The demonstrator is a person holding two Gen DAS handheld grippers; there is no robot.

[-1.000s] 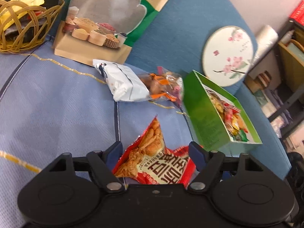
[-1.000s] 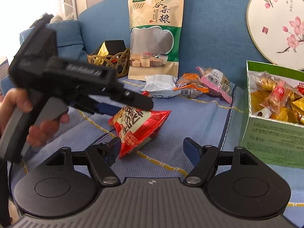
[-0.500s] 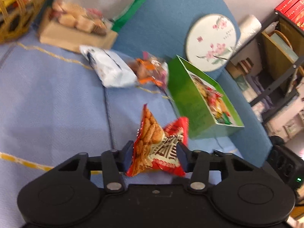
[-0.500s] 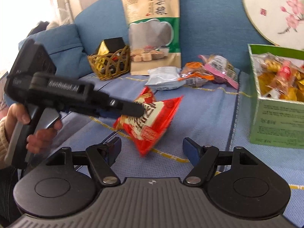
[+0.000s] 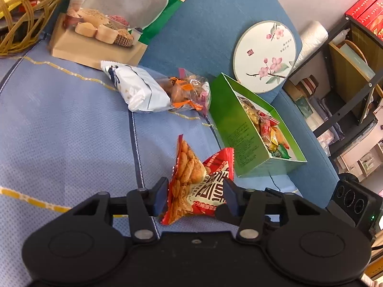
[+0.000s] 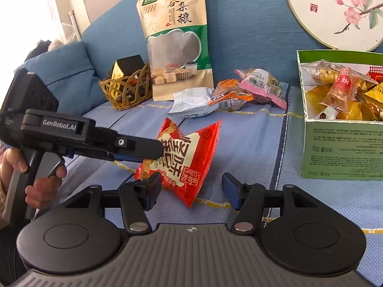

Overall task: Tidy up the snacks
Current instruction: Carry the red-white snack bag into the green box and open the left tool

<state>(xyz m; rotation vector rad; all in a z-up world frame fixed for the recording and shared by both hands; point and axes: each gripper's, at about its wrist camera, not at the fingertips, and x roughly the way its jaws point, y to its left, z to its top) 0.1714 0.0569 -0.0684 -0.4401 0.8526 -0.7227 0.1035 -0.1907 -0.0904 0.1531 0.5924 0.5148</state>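
Pressure from both blue pads of the left gripper [image 5: 195, 197] is applied to a red snack packet [image 5: 198, 186], which is pinched near its lower end and is held clear of the light blue cloth [image 5: 67, 129]. In the right wrist view the same packet [image 6: 184, 155] is seen tilted, with one corner pointing down toward the cloth [image 6: 251, 131], and the left gripper [image 6: 153, 150] is seen reaching in from the left, gripped by a hand [image 6: 36, 179]. The right gripper [image 6: 191, 191] is held with its jaws spread wide and nothing between them, just behind the packet. A green box [image 5: 241, 129] already filled with wrapped snacks is set to the right of the packet, near it but not touching. Farther back, a white packet [image 5: 138, 91] is laid just beside an orange packet [image 5: 182, 88], with a pink-edged packet [image 6: 263, 88] touching the orange one on its other side. A tall grain pouch [image 6: 177, 40] is propped against the blue sofa back [image 6: 246, 24], with a wicker basket [image 6: 126, 91] just beside it on the left. A round fan [image 5: 265, 55] painted with blossoms is leaned against the sofa back behind the box.
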